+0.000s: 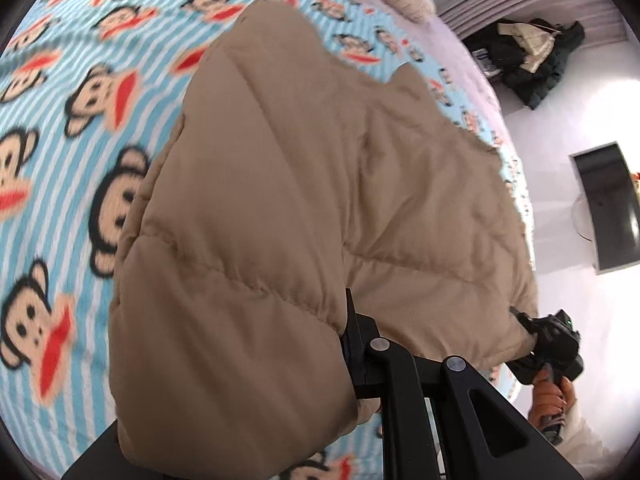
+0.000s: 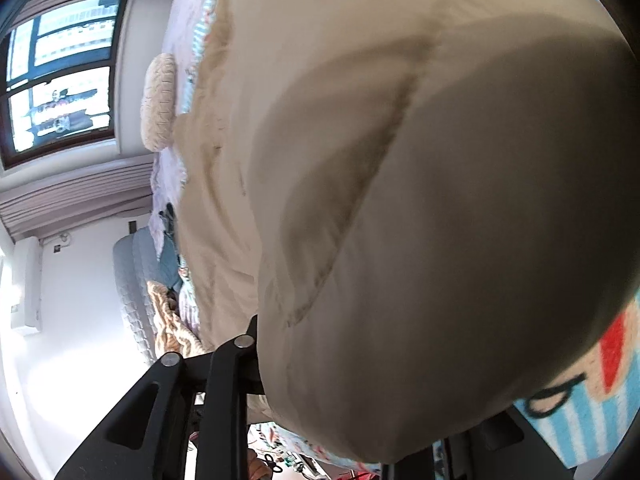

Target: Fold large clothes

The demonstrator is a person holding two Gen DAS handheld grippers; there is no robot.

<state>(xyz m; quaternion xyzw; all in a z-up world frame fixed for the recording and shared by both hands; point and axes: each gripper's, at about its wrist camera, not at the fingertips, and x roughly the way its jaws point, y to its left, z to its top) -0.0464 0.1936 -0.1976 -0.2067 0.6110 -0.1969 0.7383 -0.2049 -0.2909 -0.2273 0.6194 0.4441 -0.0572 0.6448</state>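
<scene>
Tan quilted jacket (image 1: 280,184) — lifted, draped

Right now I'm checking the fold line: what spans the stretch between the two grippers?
The tan quilted jacket spans it, running from the left gripper to the right gripper, as the left wrist view shows.

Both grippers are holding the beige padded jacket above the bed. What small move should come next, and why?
Probably carry the held edge further over the bed and lower it onto the rest of the jacket. The left gripper and the right gripper each pinch that edge, which hangs lifted, while the far part lies on the striped monkey blanket.
</scene>
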